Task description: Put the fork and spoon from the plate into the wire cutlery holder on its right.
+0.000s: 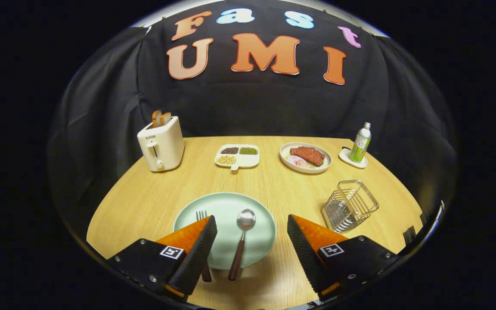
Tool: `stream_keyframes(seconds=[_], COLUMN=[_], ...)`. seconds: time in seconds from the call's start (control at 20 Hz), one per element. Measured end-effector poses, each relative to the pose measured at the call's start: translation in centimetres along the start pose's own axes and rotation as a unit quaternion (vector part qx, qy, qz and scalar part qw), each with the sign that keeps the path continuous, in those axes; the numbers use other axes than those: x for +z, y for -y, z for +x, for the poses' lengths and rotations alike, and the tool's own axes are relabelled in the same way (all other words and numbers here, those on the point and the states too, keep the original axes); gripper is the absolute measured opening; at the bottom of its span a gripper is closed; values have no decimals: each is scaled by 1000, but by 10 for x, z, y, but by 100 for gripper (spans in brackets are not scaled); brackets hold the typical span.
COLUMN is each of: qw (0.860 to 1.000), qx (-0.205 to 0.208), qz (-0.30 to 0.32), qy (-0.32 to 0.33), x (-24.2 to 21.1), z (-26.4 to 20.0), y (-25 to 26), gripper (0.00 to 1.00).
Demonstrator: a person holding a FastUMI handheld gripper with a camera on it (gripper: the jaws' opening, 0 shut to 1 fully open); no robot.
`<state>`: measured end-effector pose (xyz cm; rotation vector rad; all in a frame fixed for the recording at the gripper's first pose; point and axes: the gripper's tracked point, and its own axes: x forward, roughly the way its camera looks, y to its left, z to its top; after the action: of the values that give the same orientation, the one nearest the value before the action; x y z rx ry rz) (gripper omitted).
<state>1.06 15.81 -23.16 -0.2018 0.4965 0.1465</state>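
A pale green plate (256,215) lies on the wooden table just ahead of my fingers. On it rests a spoon (242,239) with a brown handle, its bowl pointing away, lying in the gap between the two fingers. A fork (201,214) lies to the spoon's left; my left finger hides most of it, leaving the tines and the handle's end showing. The wire cutlery holder (350,206) stands upright to the right of the plate, empty. My gripper (251,226) hovers open above the plate's near side, with nothing held.
Farther back stand a cream toaster (161,144) with bread in it at the left, a divided dish of beans (237,156), a plate of meat (305,157), and a bottle (361,143) on a coaster at the right. The table's near edge lies under the fingers.
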Motion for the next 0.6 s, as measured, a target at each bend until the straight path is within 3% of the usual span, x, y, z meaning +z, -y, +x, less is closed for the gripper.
stream_keyframes(seconds=[0.35, 0.6], qw=[999, 998], qx=[0, 6], qz=[0, -8], qy=[-47, -66], x=[-40, -53], z=[33, 40], y=[-7, -11], gripper=[98, 82])
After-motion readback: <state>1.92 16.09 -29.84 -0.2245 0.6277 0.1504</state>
